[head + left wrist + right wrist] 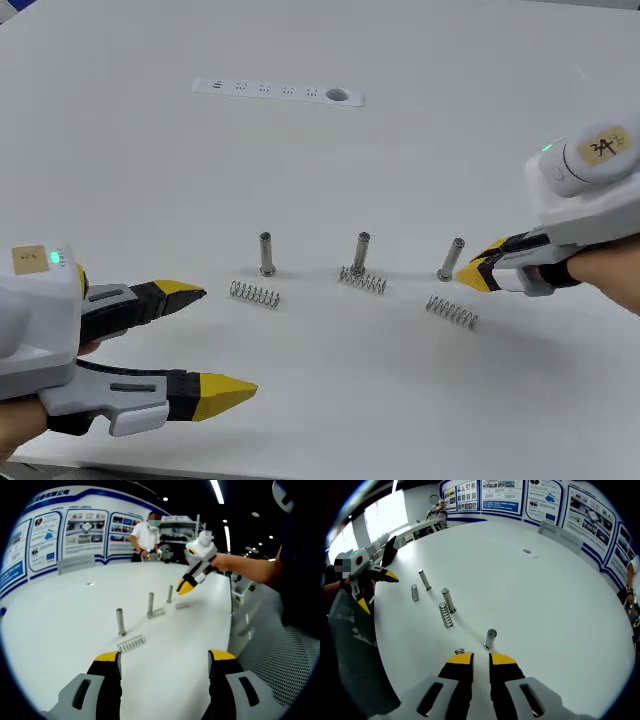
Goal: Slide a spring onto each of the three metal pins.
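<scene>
Three metal pins stand upright in a row on the white table: left pin point(266, 254), middle pin point(360, 253), right pin point(452, 259). A spring lies flat in front of each: left spring point(254, 294), middle spring point(362, 281), right spring point(451, 312). My left gripper point(222, 340) is open and empty at the near left, its jaws pointing toward the left spring point(131, 642). My right gripper point(475, 270) is shut with its tips just beside the right pin point(490, 639), holding nothing. The right spring point(459, 651) peeks out beside its left fingertip.
A white power strip point(278, 91) lies flat at the far side of the table. A person point(146, 537) stands well beyond the table's far end. The table's near edge runs just below my left gripper.
</scene>
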A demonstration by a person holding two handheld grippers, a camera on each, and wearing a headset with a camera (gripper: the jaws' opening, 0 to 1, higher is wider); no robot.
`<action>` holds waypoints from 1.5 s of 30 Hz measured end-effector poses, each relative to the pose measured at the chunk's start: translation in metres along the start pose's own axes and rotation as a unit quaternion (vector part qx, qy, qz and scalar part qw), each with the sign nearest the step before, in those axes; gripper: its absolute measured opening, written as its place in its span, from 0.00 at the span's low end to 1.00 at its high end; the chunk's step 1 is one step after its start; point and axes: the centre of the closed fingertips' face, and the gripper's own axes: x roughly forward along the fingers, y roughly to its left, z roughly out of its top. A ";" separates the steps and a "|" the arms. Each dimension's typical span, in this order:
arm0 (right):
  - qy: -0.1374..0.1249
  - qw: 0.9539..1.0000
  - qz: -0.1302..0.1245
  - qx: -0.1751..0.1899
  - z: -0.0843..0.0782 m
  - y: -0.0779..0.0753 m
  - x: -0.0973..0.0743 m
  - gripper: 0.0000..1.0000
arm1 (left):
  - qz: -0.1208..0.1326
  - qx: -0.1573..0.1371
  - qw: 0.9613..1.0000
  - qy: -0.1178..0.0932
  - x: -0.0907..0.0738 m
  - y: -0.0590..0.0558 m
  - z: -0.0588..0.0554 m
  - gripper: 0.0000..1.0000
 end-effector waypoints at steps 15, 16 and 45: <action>0.030 0.997 0.046 -0.058 -0.027 0.023 0.005 0.16 | -0.001 0.010 1.000 0.010 0.000 -0.001 -0.002 0.72; 0.034 0.996 0.050 -0.061 -0.029 0.023 0.005 0.16 | -0.001 0.011 1.000 0.011 0.000 -0.001 -0.002 0.72; 0.098 0.980 0.102 -0.143 -0.044 0.024 0.016 0.12 | -0.018 0.025 0.999 0.012 -0.004 -0.007 0.012 0.69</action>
